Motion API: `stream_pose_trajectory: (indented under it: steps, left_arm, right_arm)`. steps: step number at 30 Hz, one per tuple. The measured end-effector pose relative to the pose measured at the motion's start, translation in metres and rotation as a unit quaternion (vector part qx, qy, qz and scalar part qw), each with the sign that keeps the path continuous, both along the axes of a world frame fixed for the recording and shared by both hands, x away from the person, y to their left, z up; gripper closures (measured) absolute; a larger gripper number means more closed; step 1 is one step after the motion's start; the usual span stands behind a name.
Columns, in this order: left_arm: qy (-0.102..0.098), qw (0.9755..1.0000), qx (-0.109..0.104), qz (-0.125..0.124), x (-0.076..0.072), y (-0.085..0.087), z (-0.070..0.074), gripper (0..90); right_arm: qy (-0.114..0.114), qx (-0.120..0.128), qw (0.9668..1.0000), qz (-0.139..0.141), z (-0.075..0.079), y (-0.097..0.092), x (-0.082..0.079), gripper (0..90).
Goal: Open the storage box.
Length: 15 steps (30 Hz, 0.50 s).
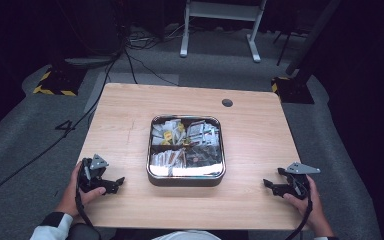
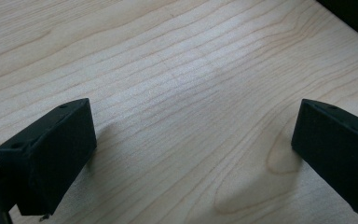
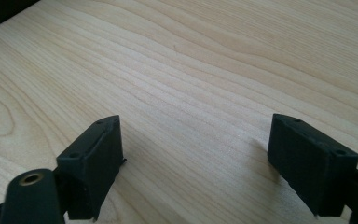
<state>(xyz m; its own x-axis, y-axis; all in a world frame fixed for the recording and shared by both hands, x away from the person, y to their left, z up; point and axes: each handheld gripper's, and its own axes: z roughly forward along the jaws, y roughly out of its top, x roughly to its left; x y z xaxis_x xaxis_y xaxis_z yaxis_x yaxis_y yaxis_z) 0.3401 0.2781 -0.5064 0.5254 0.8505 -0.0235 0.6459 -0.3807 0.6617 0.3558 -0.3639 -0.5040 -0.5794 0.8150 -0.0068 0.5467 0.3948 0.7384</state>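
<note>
Metal tray, mid-table, divided compartments of small light packets, probably crinkly and slippery, best pinched by an edge; left gripper and right gripper both spread, empty, flanking it

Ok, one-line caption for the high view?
Two hand-held grippers, left and right, rest open on a wooden table beside a packet-filled metal tin.

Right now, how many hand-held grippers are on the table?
2: left hand-held gripper at the table's near-left, right hand-held gripper at near-right, flanking the metal tray. Both open, empty.
</note>
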Motion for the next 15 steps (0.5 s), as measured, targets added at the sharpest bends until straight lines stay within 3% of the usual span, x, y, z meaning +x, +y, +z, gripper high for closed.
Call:
stream_pose_trajectory:
  steps: [15]
  left_arm:
    - [0.000, 1.0000, -0.001, -0.004, 0.0001, 0.0017, -0.0002, 0.0]
  right_arm:
    - [0.007, -0.006, 0.9999, -0.004, 0.0010, 0.0001, 0.0031, 15.6]
